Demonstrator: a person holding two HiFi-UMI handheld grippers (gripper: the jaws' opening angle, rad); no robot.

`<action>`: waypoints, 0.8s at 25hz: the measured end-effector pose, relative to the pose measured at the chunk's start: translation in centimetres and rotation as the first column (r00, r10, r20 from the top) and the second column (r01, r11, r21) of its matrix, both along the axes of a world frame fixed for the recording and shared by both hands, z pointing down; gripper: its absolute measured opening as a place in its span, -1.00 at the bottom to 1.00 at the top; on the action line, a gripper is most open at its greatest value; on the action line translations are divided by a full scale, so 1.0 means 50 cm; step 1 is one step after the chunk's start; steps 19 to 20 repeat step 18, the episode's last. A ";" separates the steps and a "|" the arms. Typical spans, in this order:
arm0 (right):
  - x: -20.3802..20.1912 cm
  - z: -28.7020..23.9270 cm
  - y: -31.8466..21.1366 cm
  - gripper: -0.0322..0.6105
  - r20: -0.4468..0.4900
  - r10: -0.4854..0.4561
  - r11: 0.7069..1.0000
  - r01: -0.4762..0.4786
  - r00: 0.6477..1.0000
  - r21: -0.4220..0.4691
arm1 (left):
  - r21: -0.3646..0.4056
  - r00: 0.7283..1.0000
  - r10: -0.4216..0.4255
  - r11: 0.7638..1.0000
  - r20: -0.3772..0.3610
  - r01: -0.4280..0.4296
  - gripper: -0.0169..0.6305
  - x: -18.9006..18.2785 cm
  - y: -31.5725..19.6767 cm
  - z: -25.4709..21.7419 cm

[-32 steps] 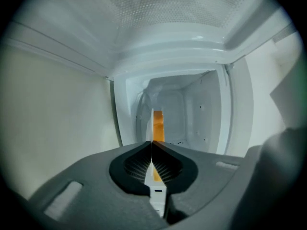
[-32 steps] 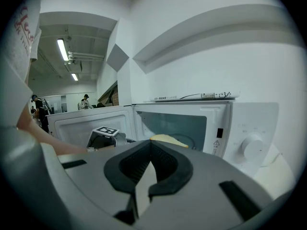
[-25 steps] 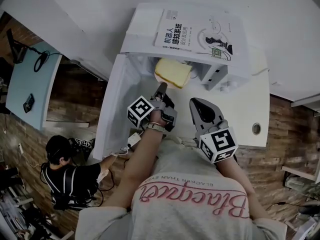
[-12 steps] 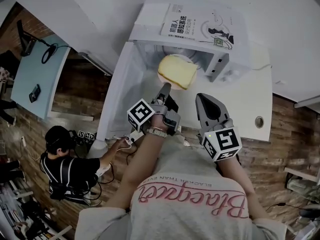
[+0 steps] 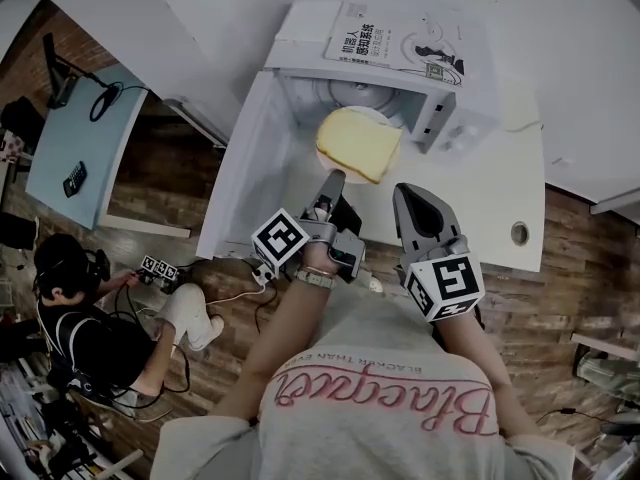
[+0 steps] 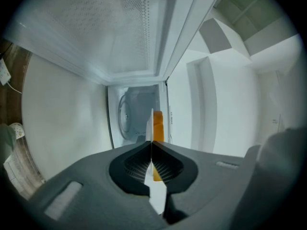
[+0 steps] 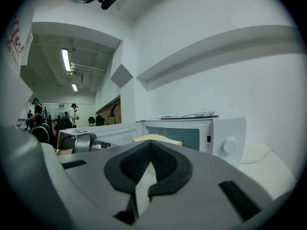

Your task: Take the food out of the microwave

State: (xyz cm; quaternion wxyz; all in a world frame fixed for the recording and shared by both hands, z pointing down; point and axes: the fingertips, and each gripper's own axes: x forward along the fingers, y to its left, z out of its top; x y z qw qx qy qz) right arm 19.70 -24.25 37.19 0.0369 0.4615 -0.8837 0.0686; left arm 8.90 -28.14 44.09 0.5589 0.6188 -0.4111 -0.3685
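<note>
A yellow slice of bread (image 5: pixel 358 143) lies on a thin white plate, held in the air just in front of the open white microwave (image 5: pixel 445 118). My left gripper (image 5: pixel 333 180) is shut on the plate's near edge. In the left gripper view the plate edge (image 6: pixel 149 123) runs between the closed jaws of my left gripper (image 6: pixel 151 147), with the bread (image 6: pixel 158 126) beside it and the microwave cavity (image 6: pixel 136 111) behind. My right gripper (image 5: pixel 408 192) hangs to the right of the plate, shut and holding nothing. Its own view shows the right gripper (image 7: pixel 149 145) facing the bread (image 7: pixel 156 139) and the microwave front (image 7: pixel 192 133).
The microwave door (image 5: pixel 255 173) stands swung open to the left. A book (image 5: pixel 400 40) lies on top of the microwave. The white counter (image 5: pixel 500 198) has a cable hole (image 5: pixel 519 233). A person (image 5: pixel 75 318) crouches on the floor at lower left.
The plate with the bread has come out of the microwave mouth toward me, carried by the left gripper. The right gripper drew back slightly. The person on the floor shifted left.
</note>
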 end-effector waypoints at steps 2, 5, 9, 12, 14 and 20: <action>0.000 -0.001 0.002 -0.87 -0.002 -0.001 1.000 0.001 1.000 0.005 | 0.009 1.000 -0.002 1.000 -0.007 0.002 -0.91 0.001 0.007 -0.005; 0.000 -0.004 0.003 -0.87 0.003 -0.004 1.000 0.004 1.000 0.010 | 0.015 1.000 -0.004 1.000 -0.011 0.004 -0.91 0.001 0.011 -0.010; -0.006 -0.010 0.010 -0.87 0.005 -0.015 1.000 0.015 1.000 0.022 | 0.030 1.000 -0.008 1.000 -0.012 0.008 -0.91 0.000 0.016 -0.022; -0.011 -0.015 0.012 -0.87 0.001 -0.021 0.999 0.021 1.000 0.035 | 0.041 1.000 -0.008 0.999 -0.015 0.009 -0.91 0.000 0.018 -0.032; -0.012 -0.016 0.013 -0.87 -0.003 -0.023 0.999 0.023 1.000 0.040 | 0.045 1.000 -0.008 0.999 -0.018 0.009 -0.91 0.000 0.019 -0.037; -0.018 -0.014 0.017 -0.87 -0.009 -0.028 0.999 0.028 1.000 0.042 | 0.048 1.000 -0.015 0.999 -0.021 0.016 -0.91 -0.005 0.027 -0.045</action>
